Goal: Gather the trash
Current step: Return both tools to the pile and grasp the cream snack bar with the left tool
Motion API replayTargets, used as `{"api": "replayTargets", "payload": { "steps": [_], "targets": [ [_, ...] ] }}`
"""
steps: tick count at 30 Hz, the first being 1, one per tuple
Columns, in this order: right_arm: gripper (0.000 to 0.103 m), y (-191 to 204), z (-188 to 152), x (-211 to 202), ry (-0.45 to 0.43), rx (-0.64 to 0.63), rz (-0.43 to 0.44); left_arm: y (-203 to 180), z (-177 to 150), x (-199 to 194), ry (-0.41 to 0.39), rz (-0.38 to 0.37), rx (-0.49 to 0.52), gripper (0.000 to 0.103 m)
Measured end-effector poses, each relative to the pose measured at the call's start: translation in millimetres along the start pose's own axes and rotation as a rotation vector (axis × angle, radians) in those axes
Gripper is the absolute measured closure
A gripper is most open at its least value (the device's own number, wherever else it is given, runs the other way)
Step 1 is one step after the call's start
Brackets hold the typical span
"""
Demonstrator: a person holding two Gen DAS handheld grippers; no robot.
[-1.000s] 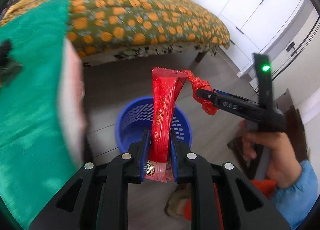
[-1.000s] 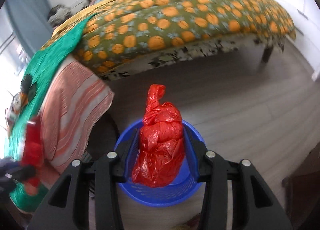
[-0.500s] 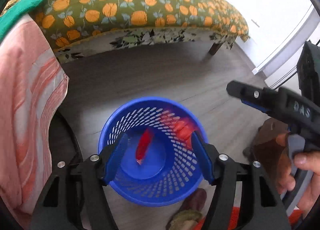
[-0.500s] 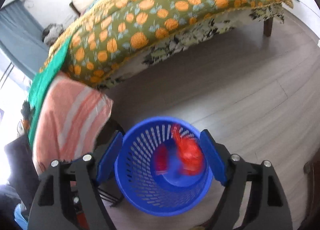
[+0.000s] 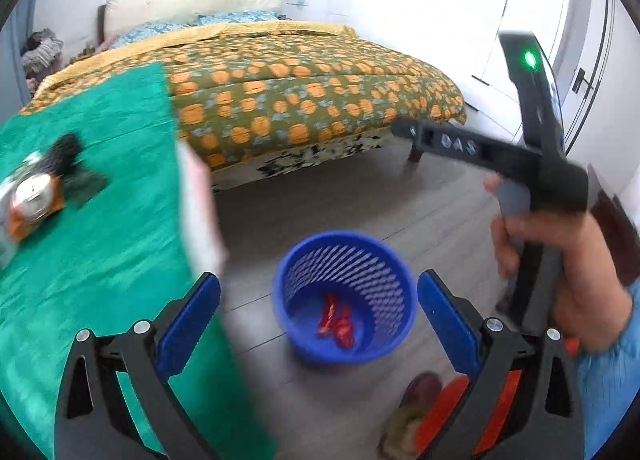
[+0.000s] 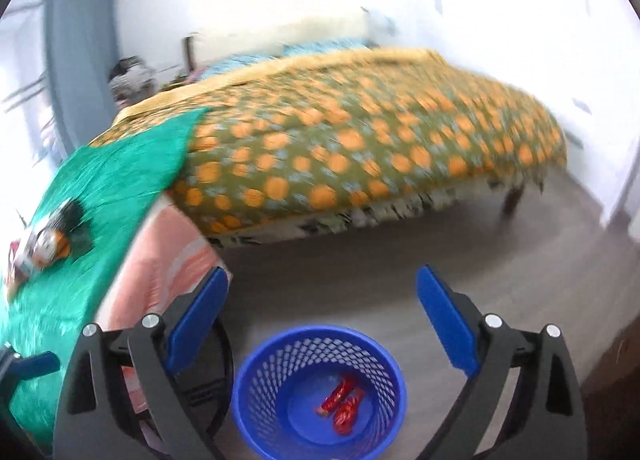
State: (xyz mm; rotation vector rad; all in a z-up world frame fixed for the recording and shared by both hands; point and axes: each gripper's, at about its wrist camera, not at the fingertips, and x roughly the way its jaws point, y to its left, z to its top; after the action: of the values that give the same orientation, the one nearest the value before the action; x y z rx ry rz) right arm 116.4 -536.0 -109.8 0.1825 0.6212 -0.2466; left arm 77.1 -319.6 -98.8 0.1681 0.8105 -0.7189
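A blue mesh basket [image 5: 360, 276] [image 6: 276, 364] stands on the floor. At its bottom lie a red snack wrapper [image 5: 328, 310] [image 6: 338, 392] and a knotted red plastic bag [image 5: 345, 330] [image 6: 349, 414]. My left gripper [image 5: 318, 288] hangs above and in front of the basket; its jaws are opening, with nothing between them. My right gripper [image 6: 321, 280] is also high over the basket, jaws opening and empty. A person's hand [image 5: 560, 268] holds it at the right. Crumpled wrappers [image 5: 36, 196] [image 6: 44, 244] lie blurred on the green cloth [image 5: 100, 260].
A bed with an orange-dotted cover [image 5: 300, 88] [image 6: 360, 148] fills the back. The green-clothed table, with a pink striped cloth [image 6: 168, 272] hanging off it, stands left of the basket. White wardrobes [image 5: 440, 0] line the far right. Dark furniture [image 5: 616, 228] is at the right edge.
Both grippers opened and let go. The red wrapper and the red bag dropped into the basket. Both grippers then rose and drew back from it.
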Motion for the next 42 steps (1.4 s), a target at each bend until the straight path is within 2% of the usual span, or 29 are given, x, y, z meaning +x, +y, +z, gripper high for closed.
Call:
{"api": "replayTargets", "payload": {
  "steps": [3,7,11,17,20,23,26,31,36,42],
  "targets": [
    [0.01,44,-7,-7,-0.037,-0.102,0.025,30,-26,-24,0.008,0.058,-0.022,0.005],
    [0.01,106,-25,-10,-0.024,-0.204,0.101,87,-55,-55,0.029,0.154,-0.1,0.005],
    [0.01,175,-50,-23,-0.009,-0.313,0.191,142,-76,-89,0.012,0.239,-0.175,0.005],
    [0.01,272,-71,-36,0.061,-0.452,0.316,223,-98,-120,0.022,0.387,-0.265,0.005],
    [0.01,324,-76,-36,0.097,-0.544,0.339,259,-107,-135,0.023,0.45,-0.291,0.005],
    [0.01,360,-75,-26,0.124,-0.571,0.364,287,-113,-145,0.029,0.504,-0.295,0.005],
    [0.01,378,-75,-7,0.149,-0.556,0.364,307,-117,-149,0.045,0.524,-0.298,0.005],
    [0.01,382,-83,21,0.236,-0.518,0.376,341,-117,-147,0.051,0.493,-0.306,0.005],
    [0.01,385,-84,25,0.25,-0.517,0.381,375,-98,-130,0.06,0.478,-0.282,0.006],
    [0.01,379,-81,32,0.274,-0.474,0.389,391,-77,-107,0.069,0.437,-0.253,0.006]
  ]
}}
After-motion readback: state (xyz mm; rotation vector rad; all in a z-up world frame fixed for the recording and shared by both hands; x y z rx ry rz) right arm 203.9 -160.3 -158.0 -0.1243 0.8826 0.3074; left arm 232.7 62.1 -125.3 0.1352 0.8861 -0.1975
